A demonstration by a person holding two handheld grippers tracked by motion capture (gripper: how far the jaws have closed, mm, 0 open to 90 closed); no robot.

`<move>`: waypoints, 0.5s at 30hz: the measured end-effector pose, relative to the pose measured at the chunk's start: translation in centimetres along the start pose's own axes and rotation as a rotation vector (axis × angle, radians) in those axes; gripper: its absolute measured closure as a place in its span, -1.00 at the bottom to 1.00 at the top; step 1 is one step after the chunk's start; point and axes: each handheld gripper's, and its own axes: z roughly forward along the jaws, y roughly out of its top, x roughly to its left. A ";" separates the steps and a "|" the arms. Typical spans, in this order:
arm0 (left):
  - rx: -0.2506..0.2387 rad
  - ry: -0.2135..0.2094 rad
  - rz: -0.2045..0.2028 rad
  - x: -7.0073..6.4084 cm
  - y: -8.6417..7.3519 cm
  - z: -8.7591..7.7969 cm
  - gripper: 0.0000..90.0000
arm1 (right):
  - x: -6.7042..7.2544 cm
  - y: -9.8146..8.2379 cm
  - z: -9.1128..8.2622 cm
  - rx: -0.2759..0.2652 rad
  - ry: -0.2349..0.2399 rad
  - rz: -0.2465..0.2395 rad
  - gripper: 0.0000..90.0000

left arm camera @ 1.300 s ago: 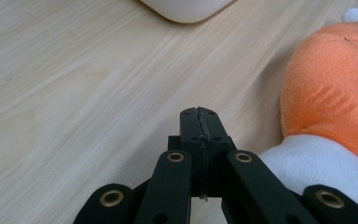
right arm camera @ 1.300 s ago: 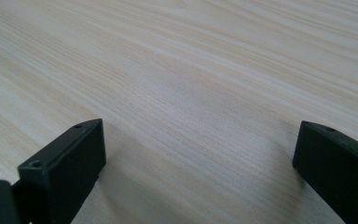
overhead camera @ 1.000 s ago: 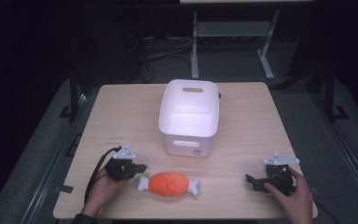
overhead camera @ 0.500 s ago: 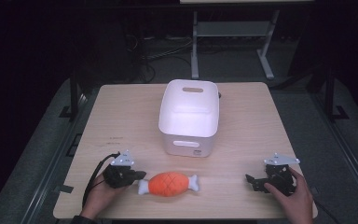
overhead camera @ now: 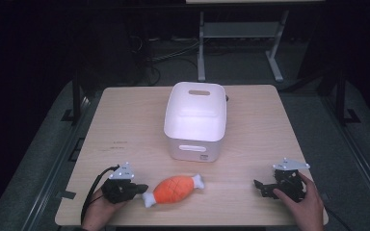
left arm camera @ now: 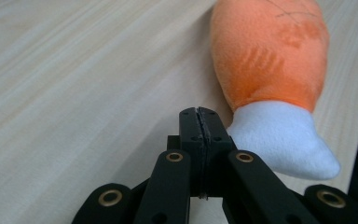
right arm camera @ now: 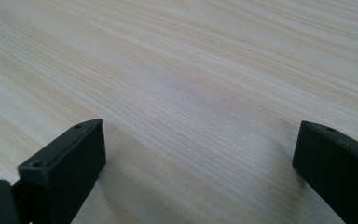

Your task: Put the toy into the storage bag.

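Note:
An orange plush drumstick point(overhead camera: 175, 189) with white ends lies on the wooden table point(overhead camera: 125, 125) near the front edge. My left gripper point(overhead camera: 141, 188) sits just left of the toy's white end, jaws shut with nothing between them. In the left gripper view the closed tips point(left arm camera: 200, 122) rest beside the white end of the plush drumstick point(left arm camera: 272, 65), touching or nearly touching it. My right gripper point(overhead camera: 259, 185) lies at the front right of the table, open, with bare wood between its jaws point(right arm camera: 191, 154).
A white plastic bin point(overhead camera: 195, 120) with handle slots stands at the table's middle, behind the toy. A metal stand point(overhead camera: 236, 33) and cables lie on the dark floor beyond the table.
My left gripper has drawn back toward the front edge and a little left. The plush drumstick has turned, its left white end swinging toward the front. The right gripper has kept still.

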 end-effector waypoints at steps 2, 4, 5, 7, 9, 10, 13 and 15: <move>-0.002 0.001 -0.006 -0.3 -0.1 0.0 0.98 | 0.0 0.0 0.0 0.000 -0.001 0.000 -0.96; -0.001 -0.004 -0.012 -0.7 -0.3 -0.1 0.98 | 0.0 0.0 0.0 0.001 -0.001 0.001 -0.96; -0.001 -0.005 -0.011 -0.8 -0.3 -0.1 0.98 | 0.0 0.0 0.0 0.000 -0.001 0.000 -0.96; -0.003 -0.010 -0.017 -1.2 -0.5 -0.2 0.98 | 0.0 0.0 0.0 0.000 -0.001 0.001 -0.96; -0.001 -0.015 -0.021 -1.5 -0.7 -0.2 0.98 | 0.0 0.0 0.0 0.000 -0.001 0.001 -0.96; -0.001 -0.016 -0.025 -1.7 -0.8 -0.2 0.98 | 0.0 0.0 0.0 0.000 -0.001 0.000 -0.96; 0.007 -0.014 -0.023 -2.0 -0.9 -0.2 0.97 | 0.0 0.0 0.0 0.000 -0.001 0.003 -0.96; 0.005 -0.008 -0.028 -2.0 -0.8 -0.2 0.91 | 0.0 0.0 0.0 0.000 -0.001 0.003 -0.96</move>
